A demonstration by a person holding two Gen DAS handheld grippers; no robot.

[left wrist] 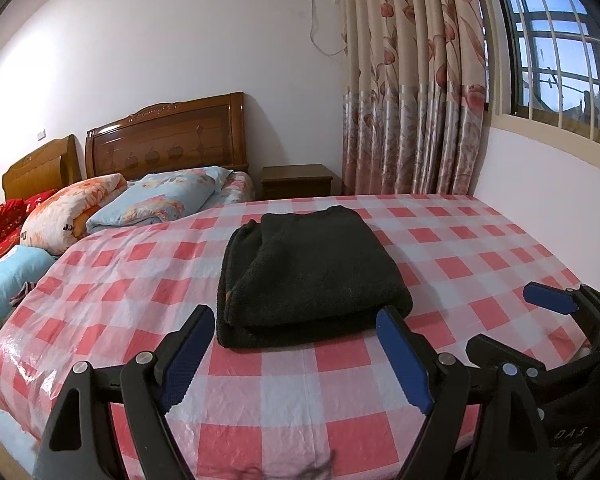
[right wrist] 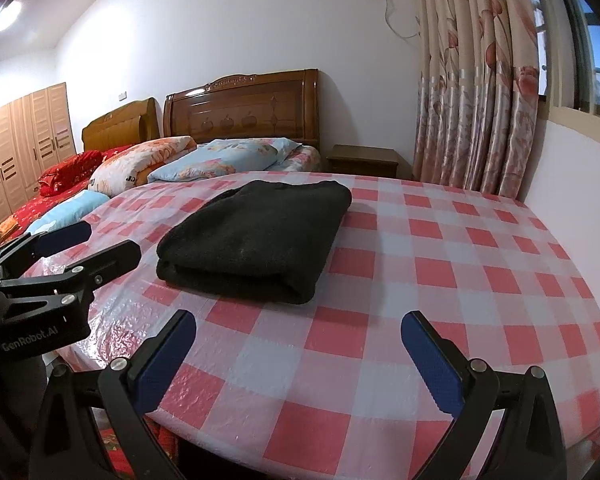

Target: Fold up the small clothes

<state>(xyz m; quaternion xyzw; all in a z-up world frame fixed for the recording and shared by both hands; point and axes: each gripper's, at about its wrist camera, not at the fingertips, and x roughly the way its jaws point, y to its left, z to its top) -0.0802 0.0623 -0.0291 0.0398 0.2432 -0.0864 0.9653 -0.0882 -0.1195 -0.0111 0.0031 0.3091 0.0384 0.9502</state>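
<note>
A dark fleece garment lay folded into a thick, neat rectangle near the middle of a counter covered with a red-and-white checked cloth. Both claws hung empty above the counter's near edge, apart from the garment. The left claw was spread wide, holding nothing, with its fingertips just short of the garment's near edge; the right claw was likewise spread and empty. The folding looked finished, with perhaps only moving the bundle aside left to do. The bundle's long axis ran from the near edge toward the far beds, its rounded folded edge facing the claws.
</note>
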